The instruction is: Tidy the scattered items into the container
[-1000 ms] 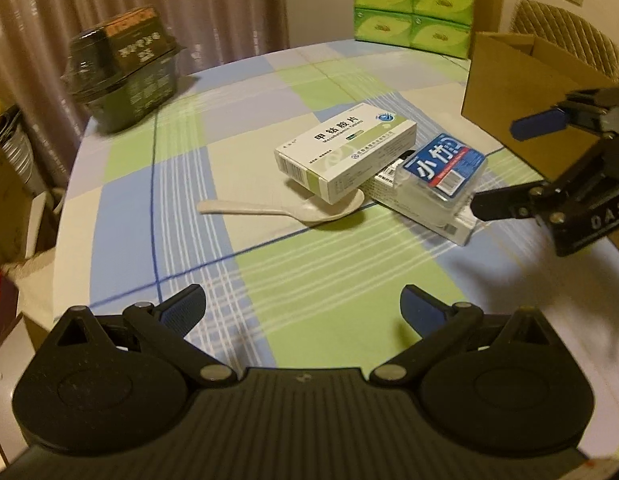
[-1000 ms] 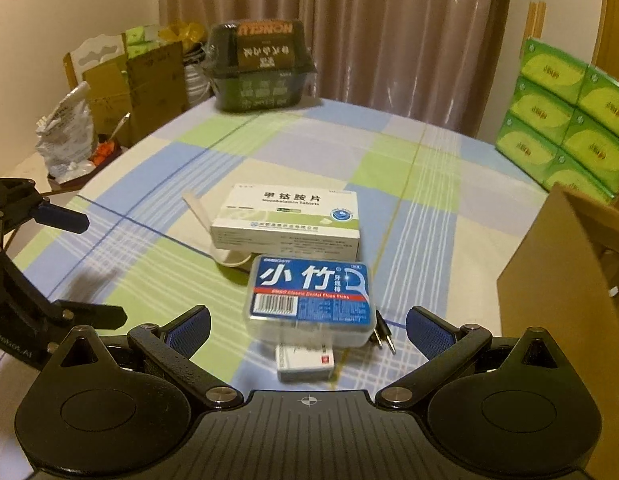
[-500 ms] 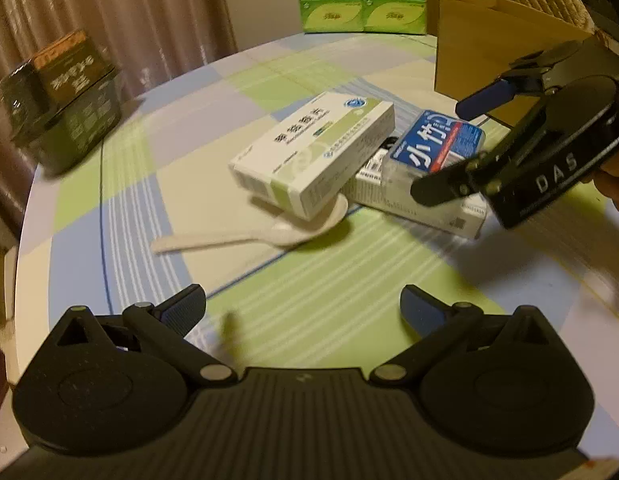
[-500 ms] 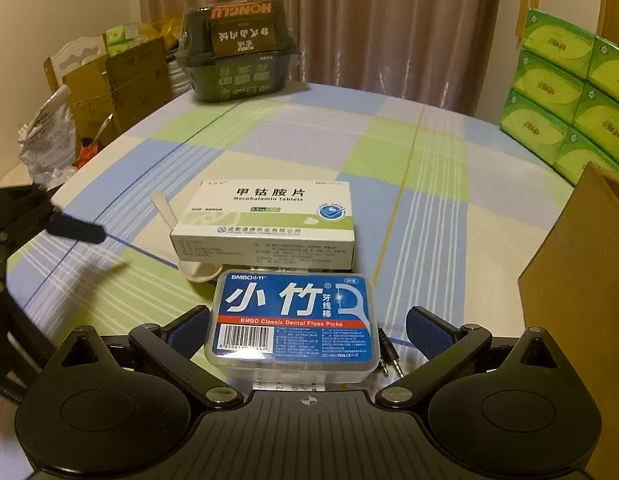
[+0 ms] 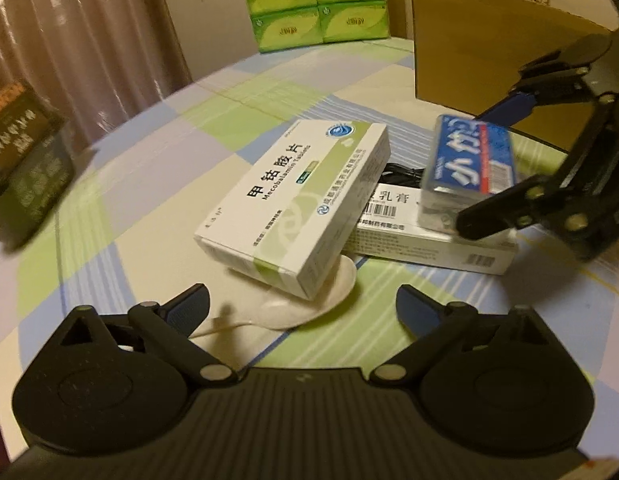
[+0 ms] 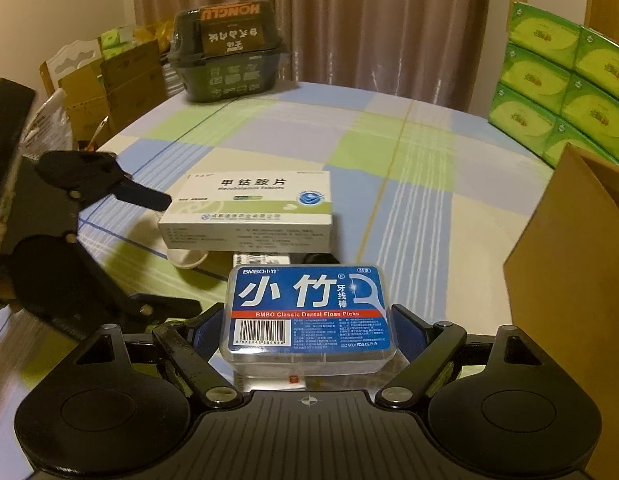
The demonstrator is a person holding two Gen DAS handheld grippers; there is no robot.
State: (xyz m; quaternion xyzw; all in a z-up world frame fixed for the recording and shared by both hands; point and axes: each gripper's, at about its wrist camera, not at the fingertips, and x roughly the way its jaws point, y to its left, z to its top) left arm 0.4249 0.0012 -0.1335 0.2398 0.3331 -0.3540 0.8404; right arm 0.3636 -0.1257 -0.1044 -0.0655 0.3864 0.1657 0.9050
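Note:
A blue-topped clear floss pick box [image 6: 307, 312] sits between the fingers of my right gripper [image 6: 307, 328], which press its sides; it also shows in the left wrist view [image 5: 469, 164], resting on a long white ointment box [image 5: 425, 236]. A white and green medicine box [image 5: 297, 200] lies tilted on a white plastic spoon [image 5: 309, 304]; it also shows in the right wrist view [image 6: 249, 216]. My left gripper [image 5: 301, 308] is open and empty, just before the spoon and medicine box. The cardboard box [image 5: 489, 44] stands at the right.
A dark green lidded container [image 6: 225, 52] stands at the table's far edge. Green tissue packs [image 6: 561, 88] are stacked beyond the table. A black cable [image 5: 401, 172] lies behind the ointment box. The checked tablecloth [image 6: 409, 152] covers the round table.
My right gripper moved forward around the floss box and closed on its sides. My left gripper moved closer to the spoon and medicine box.

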